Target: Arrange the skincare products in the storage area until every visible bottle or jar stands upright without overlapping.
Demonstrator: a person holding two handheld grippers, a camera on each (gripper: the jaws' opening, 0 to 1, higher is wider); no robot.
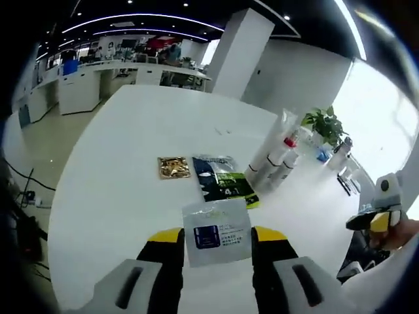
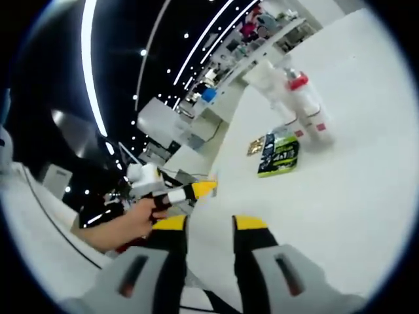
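Observation:
My left gripper [image 1: 216, 235] is shut on a white sachet [image 1: 216, 230] with a blue label, held above the white table [image 1: 131, 196]. Beyond it lie a dark green packet [image 1: 222, 178] and a small gold packet [image 1: 174, 167], flat and side by side. A cluster of white bottles [image 1: 272, 160], one with a red cap [image 1: 289, 141], stands close together at the right. My right gripper [image 2: 209, 224] is open with nothing between its yellow tips, off the table's side. From there the bottles [image 2: 298, 98] and the green packet [image 2: 280, 154] lie far ahead.
A hand [image 2: 131, 226] holds the left gripper [image 2: 173, 193] at the left of the right gripper view. The right gripper [image 1: 376, 216] shows at the table's right side. A potted plant [image 1: 325, 124], a white pillar [image 1: 239, 49] and office counters [image 1: 98, 72] stand beyond.

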